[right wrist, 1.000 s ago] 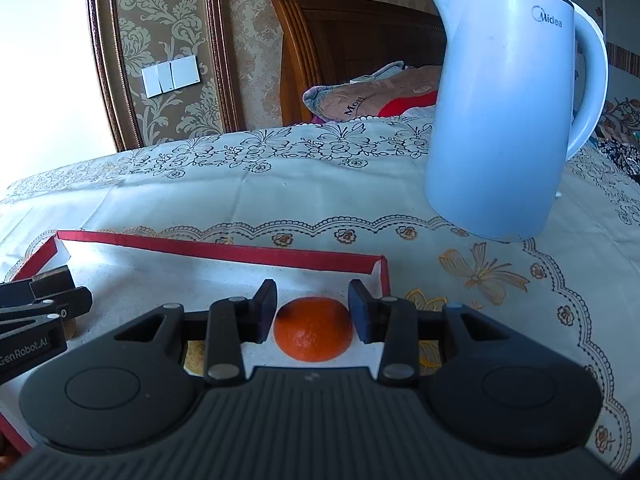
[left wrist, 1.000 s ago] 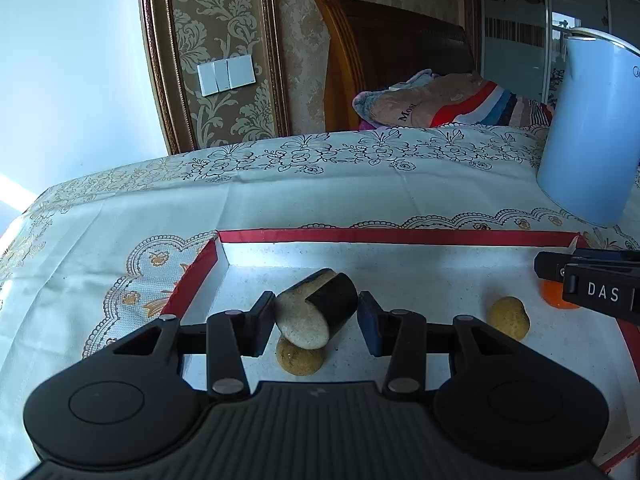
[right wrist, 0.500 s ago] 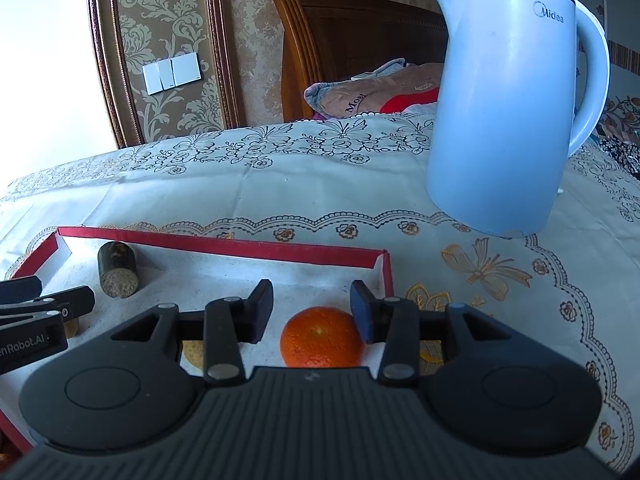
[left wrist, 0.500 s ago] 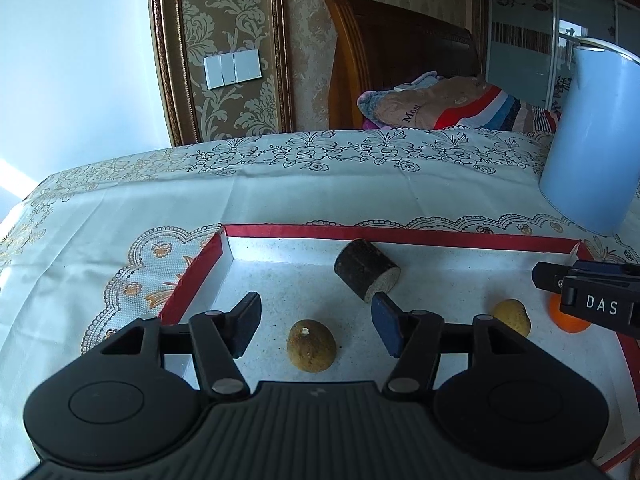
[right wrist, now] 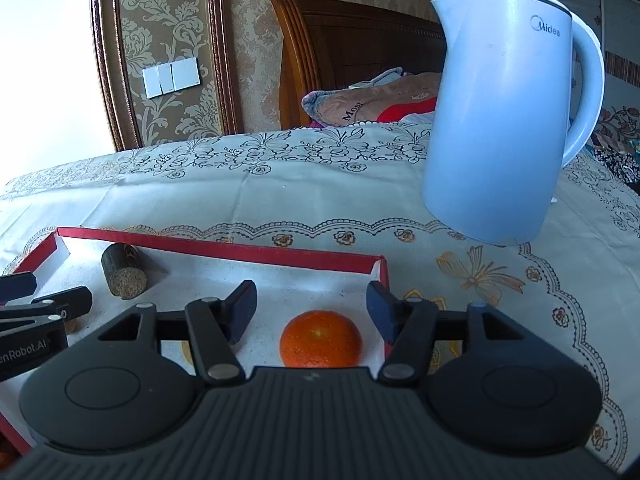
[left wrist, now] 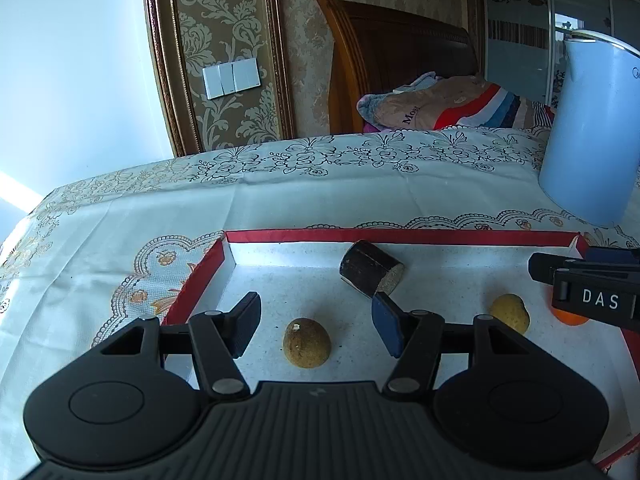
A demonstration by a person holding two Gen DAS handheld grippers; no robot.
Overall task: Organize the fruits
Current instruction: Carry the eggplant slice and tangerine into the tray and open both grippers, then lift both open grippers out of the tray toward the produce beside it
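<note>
Left tool (left wrist: 316, 322) spread, brown fruit (left wrist: 307, 343) between tips; right tool (right wrist: 312, 308) spread, orange (right wrist: 321, 339) between.

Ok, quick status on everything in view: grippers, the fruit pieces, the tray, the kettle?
left gripper: open, holding nothing
right gripper: open, holding nothing
dark cut piece: lying on its side in the tray
brown round fruit: resting between the left fingers, untouched
yellowish fruit: resting in the tray
orange: resting between the right fingers, ungripped
red-rimmed tray: flat on the tablecloth
blue kettle: upright, lid shut

Bright left window glare (overexposed), fisheye-bent edges
</note>
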